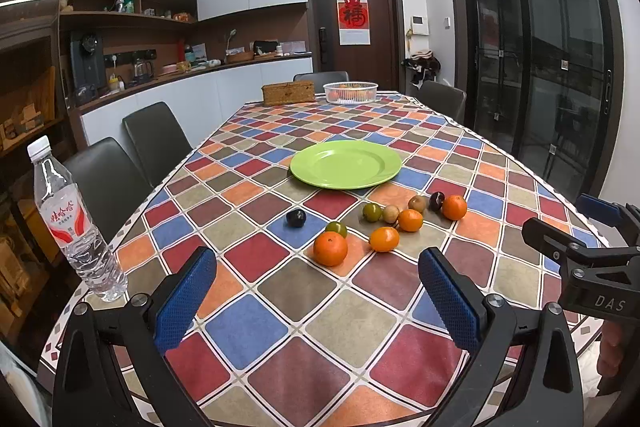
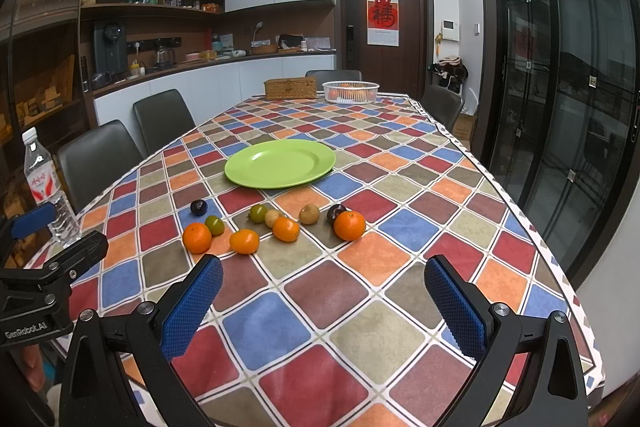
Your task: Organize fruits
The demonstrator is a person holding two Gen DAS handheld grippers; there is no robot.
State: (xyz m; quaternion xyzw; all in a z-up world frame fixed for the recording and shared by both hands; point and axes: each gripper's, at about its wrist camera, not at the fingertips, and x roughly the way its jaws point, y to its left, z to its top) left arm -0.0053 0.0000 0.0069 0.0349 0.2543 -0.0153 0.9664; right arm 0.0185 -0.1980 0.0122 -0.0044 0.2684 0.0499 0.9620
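Fruit lies in a loose band across the tablecloth [image 1: 280,287], ahead of both your grippers and just short of the green plate [image 1: 346,165], which has nothing on it. The band runs left to right, not away from you.

Your left gripper [image 1: 318,295] has its jaws wide apart and holds nothing; the nearest piece to it is the big orange [image 1: 330,248], straight ahead and a little right of centre. Your right gripper [image 2: 324,301] is likewise spread and bare. The oranges sit ahead of it and to its left, the one at the band's right end [image 2: 349,225] being its closest. So each hand has its own end of the row.

Count: four oranges, two green fruits [image 1: 372,212], two tan ones [image 1: 391,214], two dark plums [image 1: 296,217], making ten loose pieces, none touching the plate. One plate. At the far end stand one white basket [image 1: 351,93], already holding some orange fruit, and one wicker box [image 1: 288,93]. One bottle [image 1: 66,223] stands at the left edge.
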